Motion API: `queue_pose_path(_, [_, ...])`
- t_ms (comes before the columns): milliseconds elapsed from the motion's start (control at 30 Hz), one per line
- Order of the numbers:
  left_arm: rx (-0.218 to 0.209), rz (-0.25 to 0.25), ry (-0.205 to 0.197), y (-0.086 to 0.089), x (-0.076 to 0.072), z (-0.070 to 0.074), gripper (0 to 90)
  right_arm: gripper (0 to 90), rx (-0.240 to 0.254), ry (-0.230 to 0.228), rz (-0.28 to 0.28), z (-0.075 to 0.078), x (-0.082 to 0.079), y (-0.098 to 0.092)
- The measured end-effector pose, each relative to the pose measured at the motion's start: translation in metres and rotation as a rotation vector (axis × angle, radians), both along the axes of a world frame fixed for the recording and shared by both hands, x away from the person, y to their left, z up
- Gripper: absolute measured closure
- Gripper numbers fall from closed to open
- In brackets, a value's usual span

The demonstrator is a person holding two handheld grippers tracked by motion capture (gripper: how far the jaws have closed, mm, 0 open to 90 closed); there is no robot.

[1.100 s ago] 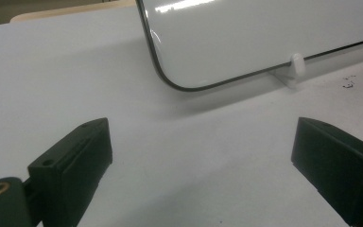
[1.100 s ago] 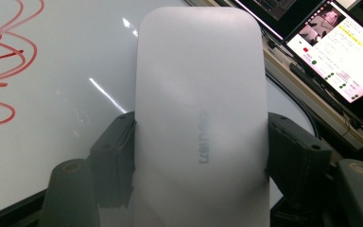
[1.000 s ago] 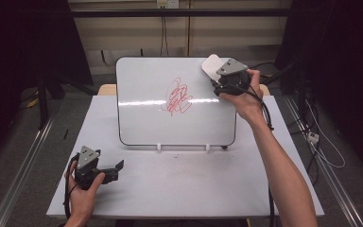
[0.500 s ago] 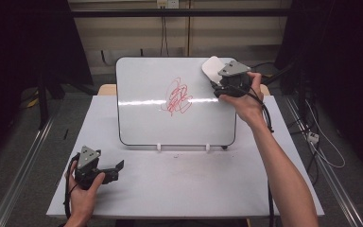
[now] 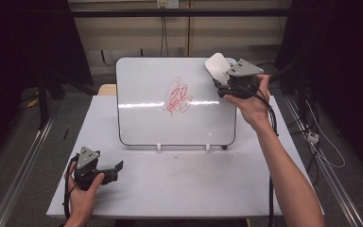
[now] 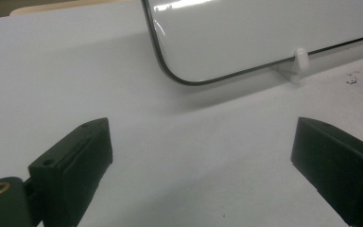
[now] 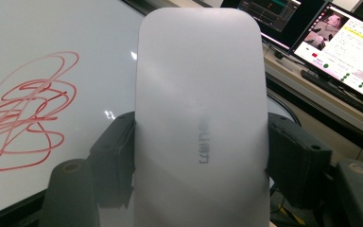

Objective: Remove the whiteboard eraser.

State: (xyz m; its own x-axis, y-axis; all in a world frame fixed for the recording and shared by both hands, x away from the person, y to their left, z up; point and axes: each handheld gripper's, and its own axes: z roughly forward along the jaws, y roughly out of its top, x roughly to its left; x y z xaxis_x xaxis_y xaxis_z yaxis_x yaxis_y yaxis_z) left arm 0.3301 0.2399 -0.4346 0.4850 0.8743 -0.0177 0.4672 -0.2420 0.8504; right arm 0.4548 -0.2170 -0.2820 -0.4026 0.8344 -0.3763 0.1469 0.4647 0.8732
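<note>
We see a whiteboard (image 5: 170,137) propped upright at the centre of a white bench (image 5: 194,189). A red scribble (image 5: 177,97) sits mid-board, untouched, so the wiping we judge to be the job has not begun. At two o'clock from the scribble, our right gripper (image 5: 220,78) is clamped on a pale grey eraser (image 5: 216,66), held at the board's upper right corner. In the right gripper view the eraser (image 7: 201,118) carries faint embossed lettering (too blurred for us to read). At seven o'clock, near the bench's front edge, our left gripper (image 5: 116,169) rests with jaws wide apart, holding nothing. What remains: bringing the eraser across to the scribble.
</note>
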Motion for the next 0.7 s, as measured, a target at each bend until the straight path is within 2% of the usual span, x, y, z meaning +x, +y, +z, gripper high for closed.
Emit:
queue_pose_path(367, [0.003, 0.004, -0.001, 0.001, 0.0, 0.001, 6.0, 32.0, 0.029, -0.006, 0.018, -0.014, -0.02, 0.001])
queue_pose_path(633, [-0.002, 0.007, -0.005, 0.0, -0.002, 0.002, 6.0, 32.0, 0.038, -0.007, 0.035, -0.023, -0.026, 0.01])
queue_pose_path(700, [0.001, 0.007, -0.006, 0.0, -0.002, 0.002, 6.0, 32.0, 0.025, -0.009, 0.046, -0.023, -0.026, 0.015])
